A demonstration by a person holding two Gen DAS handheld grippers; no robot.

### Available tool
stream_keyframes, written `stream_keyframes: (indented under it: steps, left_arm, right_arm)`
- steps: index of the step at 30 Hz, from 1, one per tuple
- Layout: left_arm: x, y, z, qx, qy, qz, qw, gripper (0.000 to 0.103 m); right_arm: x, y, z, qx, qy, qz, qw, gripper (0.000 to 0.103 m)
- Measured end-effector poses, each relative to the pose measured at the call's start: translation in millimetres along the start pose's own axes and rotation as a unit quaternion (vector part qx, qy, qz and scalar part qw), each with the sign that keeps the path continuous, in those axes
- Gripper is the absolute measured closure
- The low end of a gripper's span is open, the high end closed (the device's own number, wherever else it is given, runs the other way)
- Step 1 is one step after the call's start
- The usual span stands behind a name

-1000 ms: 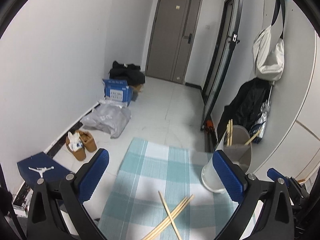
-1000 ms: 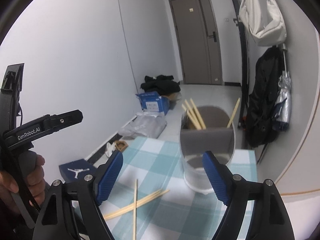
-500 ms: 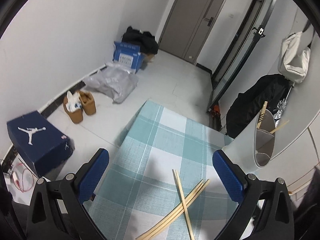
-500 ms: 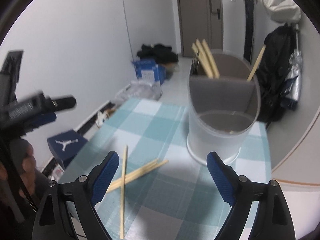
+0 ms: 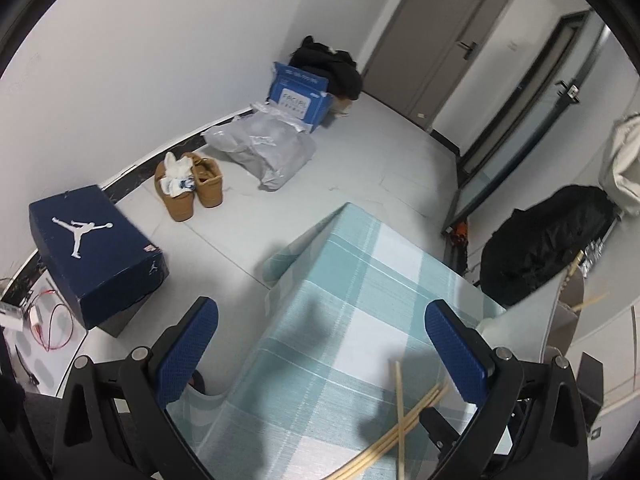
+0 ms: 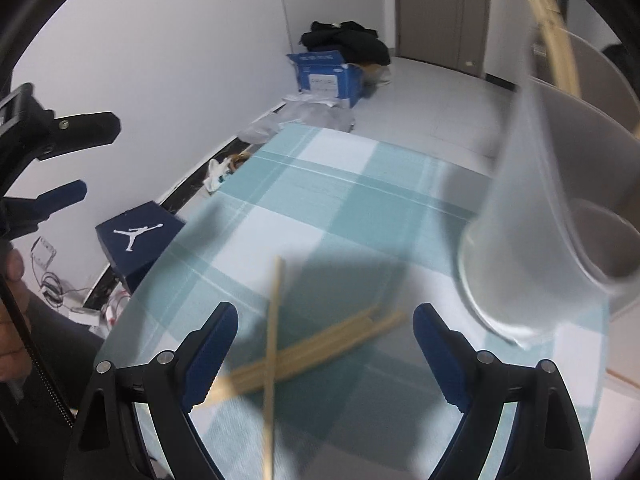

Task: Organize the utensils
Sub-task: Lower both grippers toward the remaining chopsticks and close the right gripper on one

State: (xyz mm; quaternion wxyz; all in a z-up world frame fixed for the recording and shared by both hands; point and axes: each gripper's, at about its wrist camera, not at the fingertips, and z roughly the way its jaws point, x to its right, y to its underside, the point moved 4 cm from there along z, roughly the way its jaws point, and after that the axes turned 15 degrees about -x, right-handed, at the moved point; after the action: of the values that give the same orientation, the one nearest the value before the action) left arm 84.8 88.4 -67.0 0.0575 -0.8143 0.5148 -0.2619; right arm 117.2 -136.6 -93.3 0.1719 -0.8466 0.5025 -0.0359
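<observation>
Checked tablecloth point(image 6: 340, 184) w/ crossed chopsticks point(image 6: 312, 344) btwn wide-apart right gripper point(image 6: 324, 336).

Right gripper point(image 6: 324, 332) is seen above a checked tablecloth point(image 6: 352, 184), jaws set wide with nothing gripped; loose chopsticks point(image 6: 304, 352) are shown crossed on the cloth between the blue pads point(image 6: 210, 350); a translucent utensil holder point(image 6: 560, 208) is placed at right, with chopsticks point(image 6: 554, 40) standing in its rear compartment; the left gripper point(image 6: 60, 160) is visible at left edge; a dark shoebox point(image 6: 136, 236) is seen on the floor.
</observation>
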Motion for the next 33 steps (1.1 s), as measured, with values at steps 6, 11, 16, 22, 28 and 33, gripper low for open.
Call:
stream_keyframes:
  steps: [6,11,16,22,28,33]
  left_arm:
    - [-8.8,-1.0,-1.2,0.000,-0.002,-0.017,0.9998,0.002]
    - [-14.3,-3.5,-2.2,0.002,0.006,-0.017,0.9998,0.002]
    - [-11.5,-3.4,-3.8,0.008,0.004,0.001,1.0000,0.002]
    - [-8.8,-3.9,-3.4,0.012,-0.003,0.013,0.9998,0.002]
    - [-2.6,-0.1,-0.8,0.008,-0.011,0.026,0.9996,0.002]
    - [1.7,5.4,2.4,0.002,-0.019,0.032,0.9993,0.002]
  right_arm:
    - [-16.4,-22.8,23.9,-0.028,-0.018,-0.011,0.999,0.033]
    - [-28.3,-28.6,36.8,-0.048,-0.017,-0.030,0.998,0.058]
    - [-31.6,-28.8,42.5,-0.061,-0.017,-0.034,0.997,0.095]
    - [-27.5,-24.9,28.9,-0.048,-0.028,-0.036,0.998,0.102]
    - [-17.6,-17.3,10.8,-0.031,-0.034,-0.021,0.999,0.103]
    - [-7.2,-10.4,-4.6,-0.014,-0.044,-0.004,0.999,0.102]
